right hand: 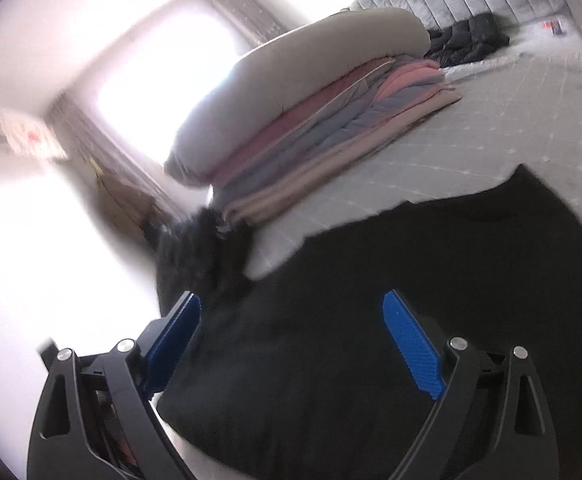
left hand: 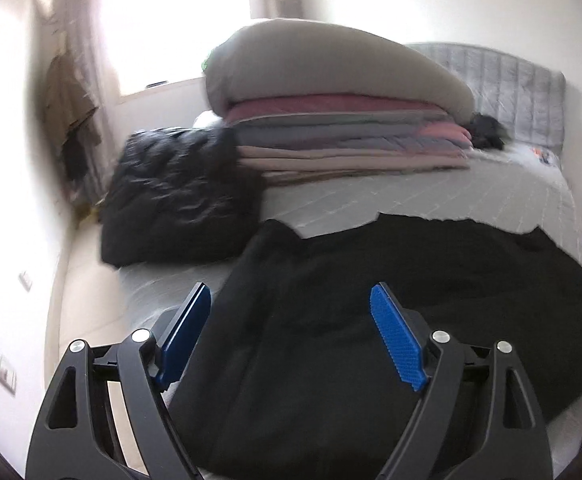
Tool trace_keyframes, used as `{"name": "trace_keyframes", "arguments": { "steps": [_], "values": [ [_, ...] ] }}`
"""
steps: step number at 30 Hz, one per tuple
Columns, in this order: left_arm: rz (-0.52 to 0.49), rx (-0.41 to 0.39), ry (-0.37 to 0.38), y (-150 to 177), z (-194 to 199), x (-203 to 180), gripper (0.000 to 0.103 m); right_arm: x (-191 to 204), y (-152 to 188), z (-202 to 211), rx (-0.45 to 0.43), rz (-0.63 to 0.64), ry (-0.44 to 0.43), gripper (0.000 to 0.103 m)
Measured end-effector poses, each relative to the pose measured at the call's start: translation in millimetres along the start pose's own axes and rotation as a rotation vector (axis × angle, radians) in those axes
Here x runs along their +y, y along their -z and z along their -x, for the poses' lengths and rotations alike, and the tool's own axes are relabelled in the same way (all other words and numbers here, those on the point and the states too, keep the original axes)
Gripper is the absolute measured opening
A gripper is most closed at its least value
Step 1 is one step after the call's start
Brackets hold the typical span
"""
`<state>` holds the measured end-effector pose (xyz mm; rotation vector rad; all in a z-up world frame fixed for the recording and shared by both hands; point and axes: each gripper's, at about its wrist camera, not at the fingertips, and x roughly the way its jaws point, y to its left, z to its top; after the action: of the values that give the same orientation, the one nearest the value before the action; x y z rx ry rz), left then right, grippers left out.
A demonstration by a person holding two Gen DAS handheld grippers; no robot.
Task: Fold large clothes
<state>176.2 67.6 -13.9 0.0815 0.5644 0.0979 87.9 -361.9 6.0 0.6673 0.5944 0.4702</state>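
Note:
A large black garment (left hand: pixel 411 280) lies spread over the near part of the white quilted bed (left hand: pixel 411 196). My left gripper (left hand: pixel 291 288) hovers over the garment's left portion, open, its blue pads wide apart and touching nothing. In the right wrist view the same black garment (right hand: pixel 411 280) fills the lower right. My right gripper (right hand: pixel 291 296) stands open above it, with only cloth beneath and nothing pinched. Both views are blurred.
A shiny black puffer jacket (left hand: pixel 179 192) sits at the bed's left edge. Behind it is a stack of folded pink and grey bedding (left hand: pixel 343 136) topped by a beige roll (left hand: pixel 323 68). Another dark jacket (left hand: pixel 487 130) lies by the grey headboard (left hand: pixel 503 80). A bright window is beyond.

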Motion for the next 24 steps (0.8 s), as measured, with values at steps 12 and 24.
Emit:
{"name": "trace_keyframes", "arguments": {
  "steps": [12,24],
  "values": [
    [0.021,0.239,0.037,46,-86,8,0.079,-99,25,-49,0.111,-0.163,0.166,0.088],
    [0.826,0.325,0.383,86,-11,192,0.08,29,46,-49,0.244,0.121,-0.063,0.09]
  ]
}}
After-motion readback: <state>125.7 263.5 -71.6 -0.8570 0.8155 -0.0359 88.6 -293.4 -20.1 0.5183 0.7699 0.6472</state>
